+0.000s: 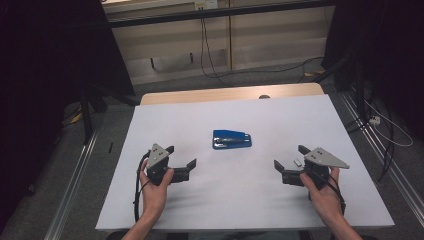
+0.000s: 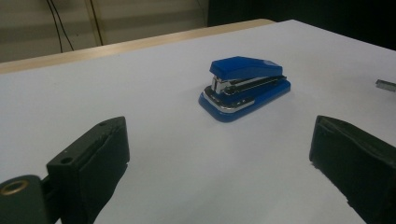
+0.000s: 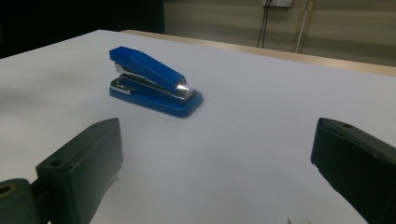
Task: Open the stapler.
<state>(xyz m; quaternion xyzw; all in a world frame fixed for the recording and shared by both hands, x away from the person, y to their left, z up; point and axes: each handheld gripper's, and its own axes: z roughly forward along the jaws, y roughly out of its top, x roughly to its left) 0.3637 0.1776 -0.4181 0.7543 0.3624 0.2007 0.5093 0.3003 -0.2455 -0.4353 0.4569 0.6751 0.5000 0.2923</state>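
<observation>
While both of my grippers rest low on the desk (image 1: 150, 200) with nothing between them, the blue stapler (image 1: 231, 139) sits closed near the middle of the white surface, ahead of and between them, well apart from either. My left gripper (image 1: 181, 156) has its jaws spread wide and empty, and so does my right gripper (image 1: 291, 157); in each gripper view the stapler lies beyond the gap. I judge it a small, stiff thing of plastic and metal, heavier than it looks, with a smooth sloping top that could slip under the pads. The flat long sides of the base, low down, seem the surest place to pinch, since squeezing top to bottom would likely fire it. A short strip of staples (image 1: 297, 161) lies just beside my right gripper, light and easy to break apart. The desk top is plain white, smooth and matte, with a wooden edge at the far side; beyond it the room is dim, with a pale wall, hanging cables and dark stands at both sides.
</observation>
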